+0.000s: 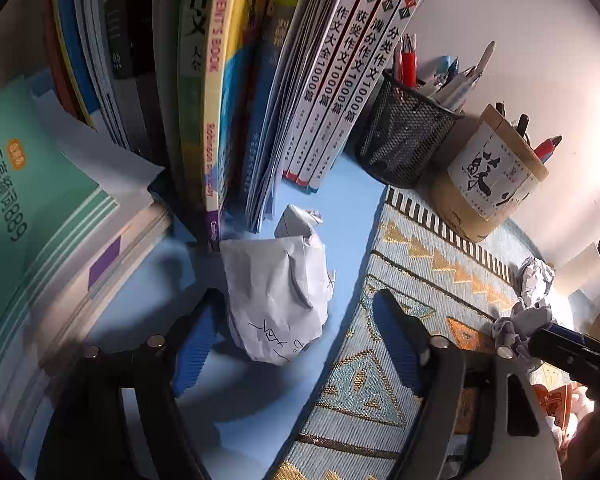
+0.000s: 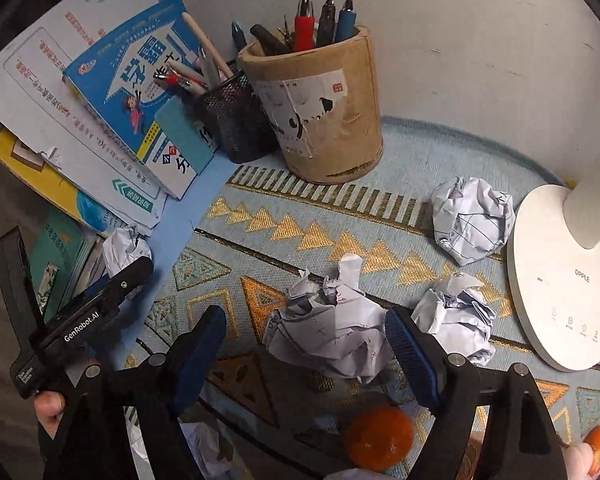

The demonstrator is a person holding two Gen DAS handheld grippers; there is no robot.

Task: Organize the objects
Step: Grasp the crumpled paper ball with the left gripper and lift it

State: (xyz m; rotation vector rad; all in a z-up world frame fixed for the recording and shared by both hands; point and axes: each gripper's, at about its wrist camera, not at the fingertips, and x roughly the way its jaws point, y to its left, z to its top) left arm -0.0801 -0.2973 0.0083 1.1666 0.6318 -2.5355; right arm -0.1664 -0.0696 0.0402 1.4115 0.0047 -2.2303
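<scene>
- Left gripper [image 1: 300, 344] hangs with jaws spread around a crumpled paper ball [image 1: 278, 300] on the blue desk [image 1: 340, 208], near the upright books [image 1: 220, 92]; only the left pad touches it.
- Right gripper [image 2: 306, 344] stands open around another paper wad [image 2: 332, 332] on the patterned mat [image 2: 260, 240], a tangerine [image 2: 378, 442] nearer.

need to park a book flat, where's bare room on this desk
Freest patch: the patterned mat between the cardboard pen holder and the crumpled paper balls, though small. A strip of bare blue desk runs between the upright books and the mat's edge. Crowded: near the lamp base, the orange and the book stack.
</scene>
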